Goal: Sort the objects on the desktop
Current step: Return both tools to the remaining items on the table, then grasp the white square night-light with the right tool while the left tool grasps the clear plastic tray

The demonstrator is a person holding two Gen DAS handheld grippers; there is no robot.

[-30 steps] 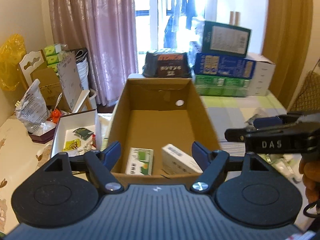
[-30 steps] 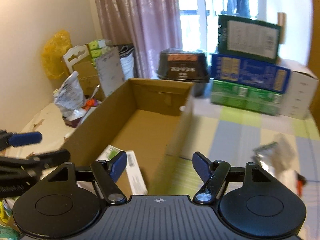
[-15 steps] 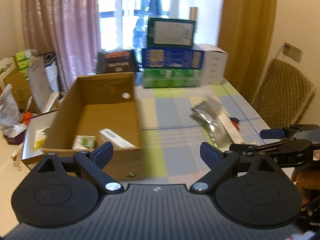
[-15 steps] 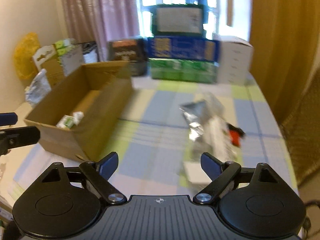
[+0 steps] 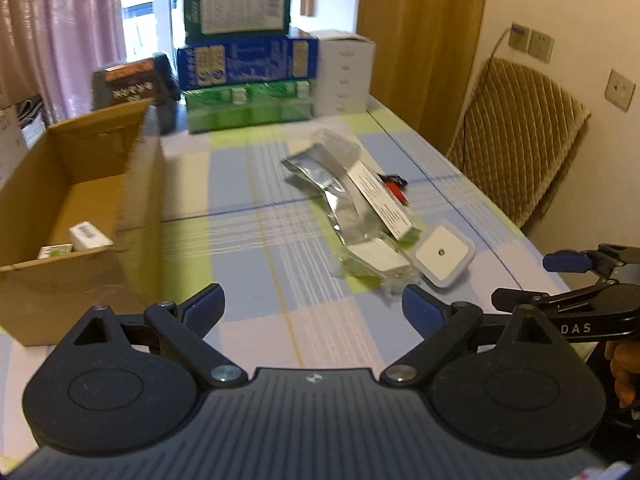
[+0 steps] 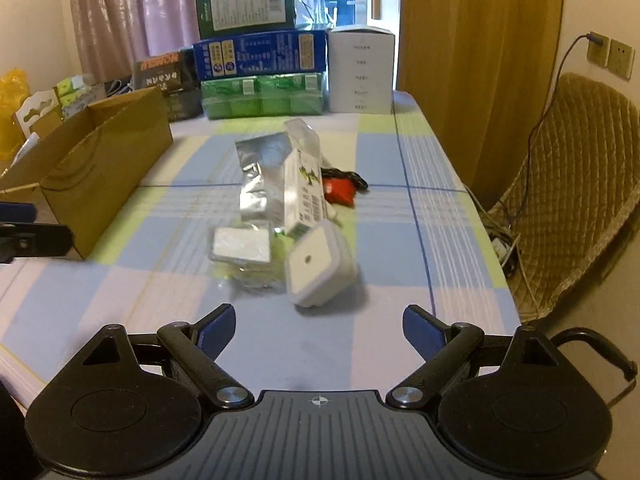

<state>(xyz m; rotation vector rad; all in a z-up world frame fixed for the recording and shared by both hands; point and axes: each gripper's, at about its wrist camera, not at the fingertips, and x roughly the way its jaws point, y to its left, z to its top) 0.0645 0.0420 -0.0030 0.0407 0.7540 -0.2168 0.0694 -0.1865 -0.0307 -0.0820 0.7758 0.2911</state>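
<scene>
A heap of small items lies mid-table: a white square plug-in device, a silver foil pouch, a long white carton, a flat white packet in clear wrap and a red item with a black cord. The open cardboard box stands at the left with two small cartons inside. My left gripper and right gripper are both open and empty, short of the heap.
Stacked green, blue and white boxes and a dark package line the table's far end. A padded chair stands beside the table's right edge. A loose cable hangs there. Curtains close the back.
Both grippers swung right, away from over the cardboard box, and now face the heap of items mid-table. Both stayed open and empty.
</scene>
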